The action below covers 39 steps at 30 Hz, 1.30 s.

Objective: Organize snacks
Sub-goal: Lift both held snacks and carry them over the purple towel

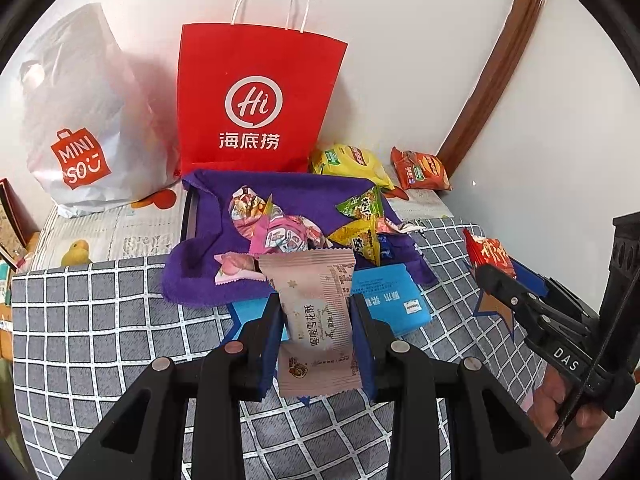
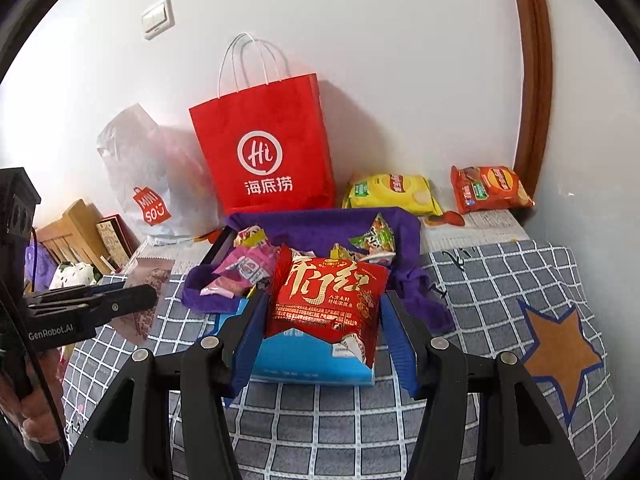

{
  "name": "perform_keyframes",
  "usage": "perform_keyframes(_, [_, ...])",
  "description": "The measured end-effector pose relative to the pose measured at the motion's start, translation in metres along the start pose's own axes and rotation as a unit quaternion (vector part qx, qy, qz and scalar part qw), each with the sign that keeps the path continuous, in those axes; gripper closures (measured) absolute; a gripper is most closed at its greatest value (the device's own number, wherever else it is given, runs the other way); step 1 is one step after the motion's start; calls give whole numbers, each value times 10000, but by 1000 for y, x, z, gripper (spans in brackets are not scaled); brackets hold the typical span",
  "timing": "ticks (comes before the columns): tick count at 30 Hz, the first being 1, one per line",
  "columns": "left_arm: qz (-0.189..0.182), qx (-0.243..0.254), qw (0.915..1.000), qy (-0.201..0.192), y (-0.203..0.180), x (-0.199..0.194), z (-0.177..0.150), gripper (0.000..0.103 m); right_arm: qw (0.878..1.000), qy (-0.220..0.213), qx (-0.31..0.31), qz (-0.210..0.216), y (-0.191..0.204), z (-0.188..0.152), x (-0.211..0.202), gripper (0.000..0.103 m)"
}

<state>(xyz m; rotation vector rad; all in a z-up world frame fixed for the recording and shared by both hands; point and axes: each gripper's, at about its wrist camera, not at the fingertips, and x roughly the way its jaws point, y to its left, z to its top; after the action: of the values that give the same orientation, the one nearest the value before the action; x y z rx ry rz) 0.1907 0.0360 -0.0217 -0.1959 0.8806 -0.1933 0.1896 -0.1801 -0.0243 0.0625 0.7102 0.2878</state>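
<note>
Risk is that you drop a packet beside the purple tray (image 2: 404, 228), because each thin wrapper is pinched only at its sides and can slip. Your left gripper (image 1: 316, 320) is clenched narrow on the pink snack packet (image 1: 316, 312); your right gripper (image 2: 324, 320), half open, grasps the red snack packet (image 2: 328, 296), both above the checked cloth (image 2: 500, 272) near the tray
</note>
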Motion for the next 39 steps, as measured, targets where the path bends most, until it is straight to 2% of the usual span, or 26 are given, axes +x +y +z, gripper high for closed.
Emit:
perform_keyframes(28, [123, -165, 9994, -282, 25, 11, 61, 72, 9986, -223, -457, 148, 26, 83, 48, 46])
perform_keyframes(39, [206, -122, 9993, -298, 34, 30, 89, 72, 9982, -252, -539, 105, 28, 106, 76, 46])
